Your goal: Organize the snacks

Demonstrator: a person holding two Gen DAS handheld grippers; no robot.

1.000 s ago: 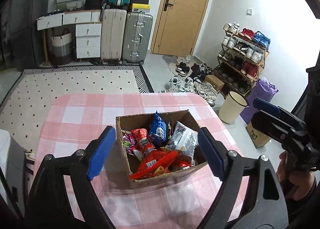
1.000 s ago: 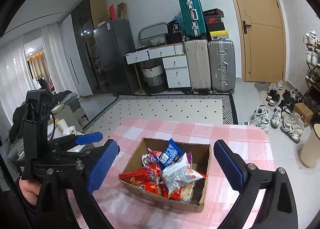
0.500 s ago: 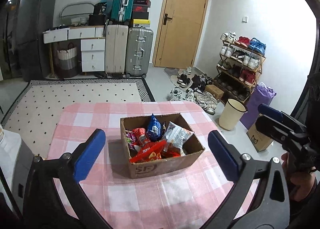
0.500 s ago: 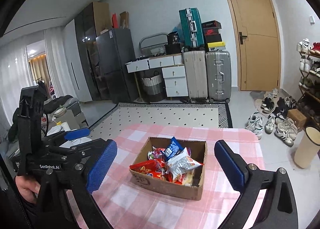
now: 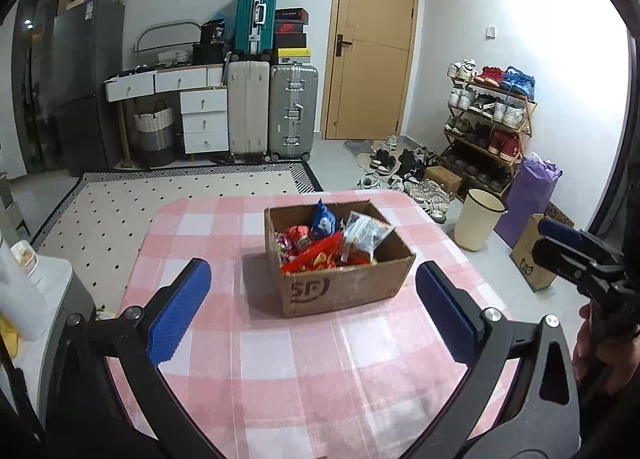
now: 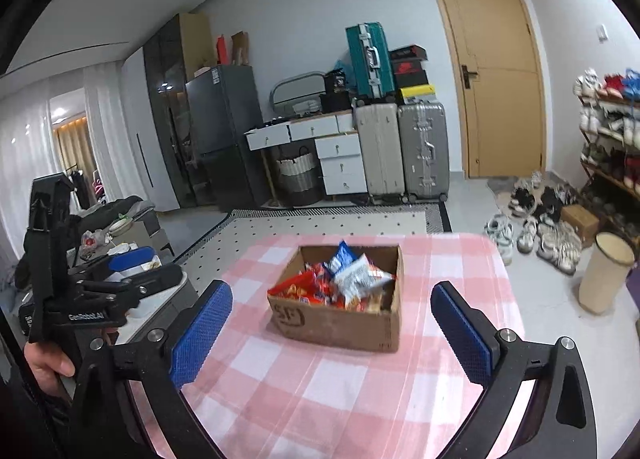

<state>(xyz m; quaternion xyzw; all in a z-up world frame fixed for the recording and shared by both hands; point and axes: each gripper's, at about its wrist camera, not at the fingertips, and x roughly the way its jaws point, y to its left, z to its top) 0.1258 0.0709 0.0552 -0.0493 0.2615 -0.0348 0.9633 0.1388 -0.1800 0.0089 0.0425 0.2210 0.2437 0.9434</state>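
A brown cardboard box (image 5: 344, 291) stands on the pink checked tablecloth (image 5: 320, 371), filled with several snack packets (image 5: 332, 243), red, blue and silver. It also shows in the right wrist view (image 6: 340, 323), with the snacks (image 6: 344, 279) inside. My left gripper (image 5: 312, 307) is open and empty, held well back from the box on its near side. My right gripper (image 6: 332, 323) is open and empty, also back from the box. Each gripper shows at the other view's edge, the right (image 5: 580, 259) and the left (image 6: 120, 279).
The table's far edge drops to a dotted rug (image 5: 160, 195). A cream bin (image 5: 478, 223) and a purple bag (image 5: 528, 199) stand on the floor at the right, with a shoe rack (image 5: 488, 127) behind. A low grey stand with cups (image 6: 132, 259) is at the left.
Both grippers have pulled back and up from the box, which now looks smaller and farther away. Both stay open and empty. The box and snacks have not moved.
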